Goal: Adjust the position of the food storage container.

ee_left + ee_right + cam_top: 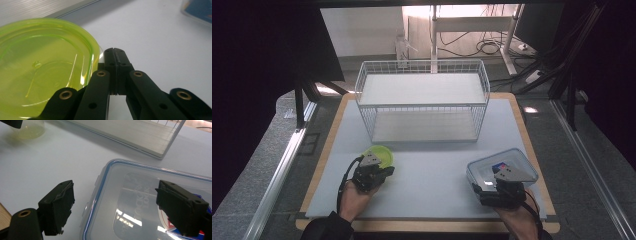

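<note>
- Yellow-green bowl [42,67] resting on the white worktop [432,170] at front left, just in front of the wire rack [422,100] and well apart from it; not lifted, not gripped.
- Left gripper [115,53] right beside the bowl's rim, jaws pressed together with nothing between them (so no hold on the bowl yet).
- Clear lidded container [150,202] with a blue seal lying flat on the worktop at front right, lid on.
- Right gripper [115,202] poised over that container, jaws spread wide, one jaw outside the lid's near edge and the other above the lid; no pinch visible.
- Rack's two shelves bare, at the back of the worktop.
- Judged progress: early stage. Nothing placed in the rack, both items on the worktop still, neither one grasped.
- Left to do, probably: opening the left gripper and taking the bowl's rim, closing the right gripper on the container, then carrying each to a shelf (which shelf cannot be told).
</note>
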`<state>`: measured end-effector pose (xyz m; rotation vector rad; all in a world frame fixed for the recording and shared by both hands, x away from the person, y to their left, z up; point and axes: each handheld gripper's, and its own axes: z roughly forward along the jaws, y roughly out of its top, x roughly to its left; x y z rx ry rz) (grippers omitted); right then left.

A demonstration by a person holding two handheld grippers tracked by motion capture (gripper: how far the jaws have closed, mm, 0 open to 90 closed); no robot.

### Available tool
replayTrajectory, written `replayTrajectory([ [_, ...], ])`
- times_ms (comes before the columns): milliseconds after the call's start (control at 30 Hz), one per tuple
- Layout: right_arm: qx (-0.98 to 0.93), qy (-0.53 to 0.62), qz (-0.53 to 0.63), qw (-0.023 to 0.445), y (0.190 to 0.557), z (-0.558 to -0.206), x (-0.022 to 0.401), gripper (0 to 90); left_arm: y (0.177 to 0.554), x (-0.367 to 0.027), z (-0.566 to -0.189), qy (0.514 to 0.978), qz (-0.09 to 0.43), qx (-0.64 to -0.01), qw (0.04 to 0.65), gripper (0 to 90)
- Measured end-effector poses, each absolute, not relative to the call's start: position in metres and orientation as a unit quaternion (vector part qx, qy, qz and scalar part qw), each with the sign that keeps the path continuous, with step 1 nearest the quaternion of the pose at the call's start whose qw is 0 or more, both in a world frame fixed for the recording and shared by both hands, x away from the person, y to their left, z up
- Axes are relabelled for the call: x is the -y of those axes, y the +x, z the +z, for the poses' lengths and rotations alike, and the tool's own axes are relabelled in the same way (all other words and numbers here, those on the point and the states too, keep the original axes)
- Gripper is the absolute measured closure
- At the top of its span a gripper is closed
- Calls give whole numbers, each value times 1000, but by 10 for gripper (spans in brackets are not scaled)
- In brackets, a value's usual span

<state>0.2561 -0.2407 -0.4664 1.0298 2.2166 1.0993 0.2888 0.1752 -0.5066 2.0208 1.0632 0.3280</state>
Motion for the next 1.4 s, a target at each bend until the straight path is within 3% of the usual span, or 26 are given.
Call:
replayTrajectory([
  [533,-806,381,397,219,258,-469,243,180,310,-210,-509,774,163,-467,395,900],
  [667,-804,386,399,211,259,-470,244,199,301,-202,-505,778,164,-448,408,900],
  [833,-792,403,412,201,262,-468,251,267,288,-183,-504,795,156,-407,422,799],
  [933,-789,413,409,200,265,-467,259,361,283,-175,-508,807,153,-389,418,669],
  [1133,-785,422,403,207,272,-464,279,645,276,-170,-513,810,152,-367,430,373],
  [1300,-777,441,387,229,279,-460,301,869,274,-166,-514,812,152,-361,433,295],
  [1400,-771,455,374,241,284,-459,315,900,274,-165,-517,813,145,-356,437,251],
])
